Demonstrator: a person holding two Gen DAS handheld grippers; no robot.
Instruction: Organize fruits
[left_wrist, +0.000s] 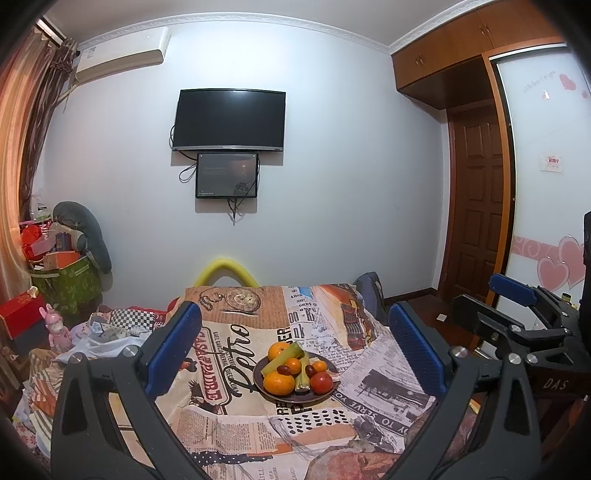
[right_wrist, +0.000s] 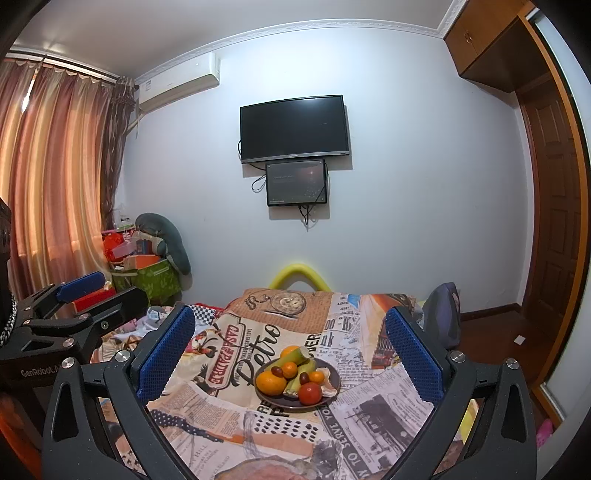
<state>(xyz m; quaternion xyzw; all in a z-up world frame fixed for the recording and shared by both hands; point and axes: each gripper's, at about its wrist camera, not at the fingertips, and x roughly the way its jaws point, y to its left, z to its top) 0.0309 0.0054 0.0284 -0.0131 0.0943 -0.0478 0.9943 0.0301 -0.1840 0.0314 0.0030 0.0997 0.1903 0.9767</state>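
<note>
I have both claws up and level, looking across the desk toward the far wall. The left claw (left_wrist: 295, 354) is spread wide, its blue pads well apart and nothing between them. The right claw (right_wrist: 291, 354) is just as wide open and just as empty; I can see it from the left wrist view too, out at the right edge, its fingers parted.

The fruit sits together on a dark round plate (left_wrist: 325, 395) resting on the newspaper-print cloth (left_wrist: 207, 421) that covers the desk. From the left wrist view the plate lies ahead of the claw, framed between the two pads but clear of both. On it I count a large orange (left_wrist: 279, 382) at the near left, another orange (left_wrist: 279, 350) at the back, and two smaller ones, one in the middle (left_wrist: 293, 365) and one toward the right (left_wrist: 320, 365). A red tomato (left_wrist: 321, 382) sits at the near right. Pale green stalk pieces (left_wrist: 282, 360) lie tilted across the pile, and small dark red fruits (left_wrist: 283, 369) are tucked between the oranges; I cannot tell what kind they are.

On the wall beyond hangs a black television (left_wrist: 229, 120) with a smaller screen (left_wrist: 226, 176) just below it.
</note>
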